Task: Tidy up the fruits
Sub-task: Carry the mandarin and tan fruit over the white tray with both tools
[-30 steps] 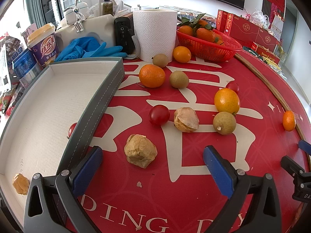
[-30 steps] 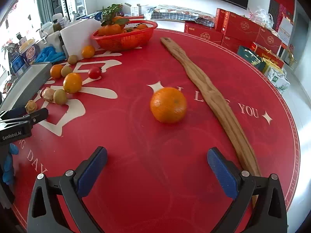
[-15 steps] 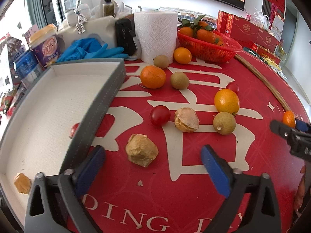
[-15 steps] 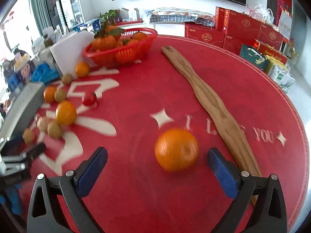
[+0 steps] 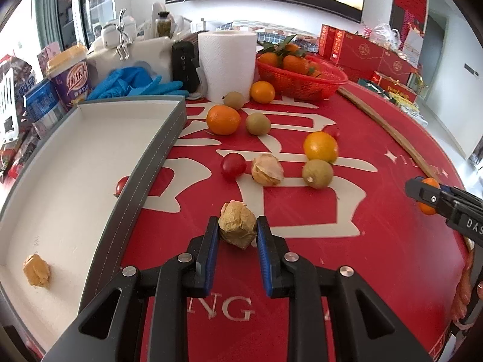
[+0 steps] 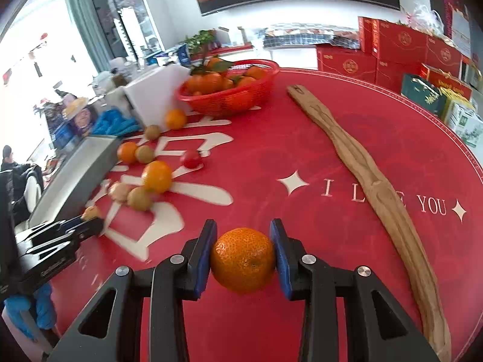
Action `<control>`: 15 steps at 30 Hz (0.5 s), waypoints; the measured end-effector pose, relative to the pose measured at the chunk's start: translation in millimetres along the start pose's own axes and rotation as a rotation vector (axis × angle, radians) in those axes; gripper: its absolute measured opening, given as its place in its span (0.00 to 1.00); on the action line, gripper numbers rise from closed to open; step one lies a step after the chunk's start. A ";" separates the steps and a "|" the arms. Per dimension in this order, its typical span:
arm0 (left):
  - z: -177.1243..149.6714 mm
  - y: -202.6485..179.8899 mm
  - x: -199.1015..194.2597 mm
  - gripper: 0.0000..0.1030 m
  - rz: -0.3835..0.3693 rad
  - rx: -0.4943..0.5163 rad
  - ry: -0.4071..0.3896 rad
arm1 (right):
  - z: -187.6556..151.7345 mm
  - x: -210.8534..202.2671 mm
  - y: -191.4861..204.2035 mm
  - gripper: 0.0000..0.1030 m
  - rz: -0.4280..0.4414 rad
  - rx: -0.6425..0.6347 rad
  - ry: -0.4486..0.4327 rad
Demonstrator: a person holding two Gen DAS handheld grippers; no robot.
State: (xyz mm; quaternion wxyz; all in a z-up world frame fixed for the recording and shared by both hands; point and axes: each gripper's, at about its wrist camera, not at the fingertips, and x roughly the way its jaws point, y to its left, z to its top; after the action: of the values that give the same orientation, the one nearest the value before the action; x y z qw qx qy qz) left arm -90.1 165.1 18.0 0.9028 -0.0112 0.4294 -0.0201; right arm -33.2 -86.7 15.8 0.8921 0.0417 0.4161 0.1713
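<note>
a papery husked fruit (image 5: pixel 238 224) sits pinched between the blue pads (image 5: pixel 211 249) of the left gripper (image 5: pixel 237 235), low over the red cloth (image 5: pixel 377 241) just beside the grey wall of the tray (image 5: pixel 151 163). the jaws are drawn in tight against both sides of the husk. on the right, the right gripper (image 6: pixel 243 256) has its pads (image 6: pixel 279 255) against the flanks of a mandarin (image 6: pixel 243 259), jaws closing on it, near the lower edge of the cloth and beside a long wooden stick (image 6: pixel 374 187). both tools tilt down toward the table; a blue-gloved hand (image 6: pixel 36 310) shows under the left tool in the right view. inside the tray lie a second husked fruit (image 5: pixel 36 270) and a cherry tomato (image 5: pixel 121 184) against its wall. loose on the cloth beyond: another tomato (image 5: pixel 233 165), a third husked fruit (image 5: pixel 267 169), a kiwi (image 5: pixel 317 173), an orange (image 5: pixel 320 147). a red basket (image 5: pixel 302 83) of mandarins and a paper roll (image 5: pixel 227 66) stand at the far side.
</note>
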 end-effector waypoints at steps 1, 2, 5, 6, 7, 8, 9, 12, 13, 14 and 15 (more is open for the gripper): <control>-1.0 0.8 -3.4 0.26 -0.006 -0.001 -0.006 | -2.8 -4.3 3.1 0.37 0.008 -0.008 -0.004; -1.6 2.0 -6.3 0.26 -0.009 -0.002 -0.011 | -3.9 -6.2 4.6 0.37 0.011 -0.012 -0.004; -2.0 9.2 -16.6 0.26 -0.017 -0.016 -0.029 | -7.3 -9.3 12.1 0.37 0.013 -0.020 0.004; -1.9 12.4 -20.5 0.26 -0.019 -0.021 -0.037 | -7.1 -8.4 14.3 0.37 0.015 -0.021 0.008; -1.7 16.5 -24.8 0.26 -0.016 -0.026 -0.048 | -7.5 -8.6 16.1 0.37 0.017 -0.022 0.010; -1.4 20.3 -28.1 0.26 -0.012 -0.030 -0.057 | -7.3 -8.1 20.5 0.37 0.017 -0.028 0.014; -1.3 25.0 -32.2 0.26 -0.007 -0.036 -0.067 | -7.1 -7.6 22.6 0.37 0.018 -0.031 0.016; -0.8 39.4 -41.0 0.26 0.003 -0.059 -0.089 | -5.4 -4.7 33.7 0.37 0.040 -0.036 0.030; -0.8 45.4 -44.1 0.26 0.010 -0.069 -0.096 | -4.5 -3.3 37.6 0.37 0.045 -0.040 0.033; -0.7 50.1 -46.0 0.26 0.017 -0.075 -0.103 | -3.1 -1.1 44.2 0.37 0.049 -0.049 0.037; -0.7 55.5 -48.5 0.26 0.024 -0.082 -0.110 | -1.9 0.6 49.0 0.37 0.052 -0.056 0.040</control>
State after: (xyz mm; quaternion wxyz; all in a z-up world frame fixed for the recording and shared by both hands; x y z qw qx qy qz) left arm -119.8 222.8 53.1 0.9240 -0.0442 0.3798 0.0088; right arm -47.6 -40.7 24.7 0.8797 0.0240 0.4275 0.2070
